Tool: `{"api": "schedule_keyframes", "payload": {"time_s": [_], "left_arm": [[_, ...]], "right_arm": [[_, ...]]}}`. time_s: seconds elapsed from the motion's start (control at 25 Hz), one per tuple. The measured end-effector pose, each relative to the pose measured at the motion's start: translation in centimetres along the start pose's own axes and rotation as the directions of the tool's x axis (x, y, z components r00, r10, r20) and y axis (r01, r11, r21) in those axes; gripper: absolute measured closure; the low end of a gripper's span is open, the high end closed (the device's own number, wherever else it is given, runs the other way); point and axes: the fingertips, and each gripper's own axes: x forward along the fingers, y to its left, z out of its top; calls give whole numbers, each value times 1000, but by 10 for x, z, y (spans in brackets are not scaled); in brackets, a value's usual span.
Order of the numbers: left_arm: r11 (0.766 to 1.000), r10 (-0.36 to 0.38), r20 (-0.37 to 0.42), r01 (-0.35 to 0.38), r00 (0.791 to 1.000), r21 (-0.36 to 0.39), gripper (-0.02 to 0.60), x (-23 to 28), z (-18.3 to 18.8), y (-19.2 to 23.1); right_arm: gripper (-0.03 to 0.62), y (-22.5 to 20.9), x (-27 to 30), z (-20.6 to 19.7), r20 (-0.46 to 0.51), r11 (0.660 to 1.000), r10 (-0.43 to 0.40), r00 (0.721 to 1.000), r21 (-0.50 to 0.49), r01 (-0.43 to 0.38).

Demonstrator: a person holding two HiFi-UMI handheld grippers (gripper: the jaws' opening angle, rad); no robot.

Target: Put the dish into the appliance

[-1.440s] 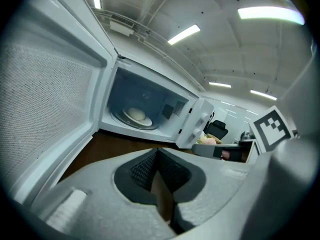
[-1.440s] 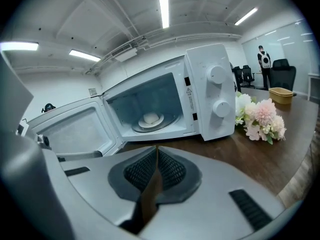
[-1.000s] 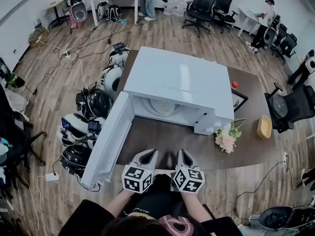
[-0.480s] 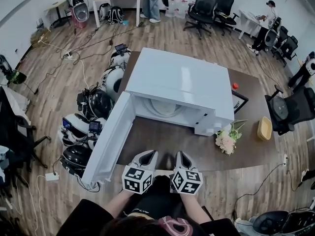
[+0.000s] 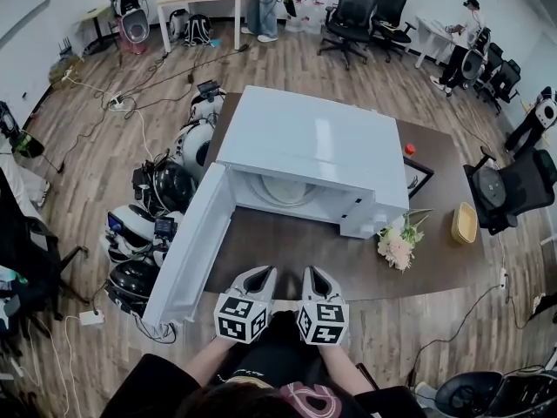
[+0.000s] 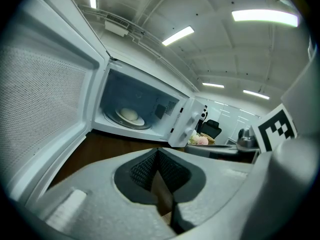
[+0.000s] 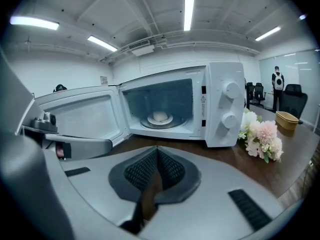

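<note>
Since the left gripper (image 6: 157, 156) and the right gripper (image 7: 156, 156) both have their jaws pressed together with nothing between, neither carries anything, and they hang side by side at the near edge of the table (image 5: 287, 244). Beyond them the microwave (image 5: 313, 142) stands with its door (image 5: 187, 251) swung wide to the left, and the dish (image 7: 160, 117) already sits on the turntable (image 7: 176, 122) inside. I judge the placing done; what remains seems to be pushing the door shut, best with the left gripper, which is nearer it
</note>
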Motion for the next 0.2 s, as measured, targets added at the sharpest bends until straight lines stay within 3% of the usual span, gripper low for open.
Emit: {"api": "schedule_keyframes", "payload": {"time_s": [0.2], "left_arm": [[1000, -5, 15, 5, 1000, -1, 572, 1, 4, -3]], "right_arm": [[588, -3, -2, 0, -1, 1000, 7, 1000, 20, -7]]}}
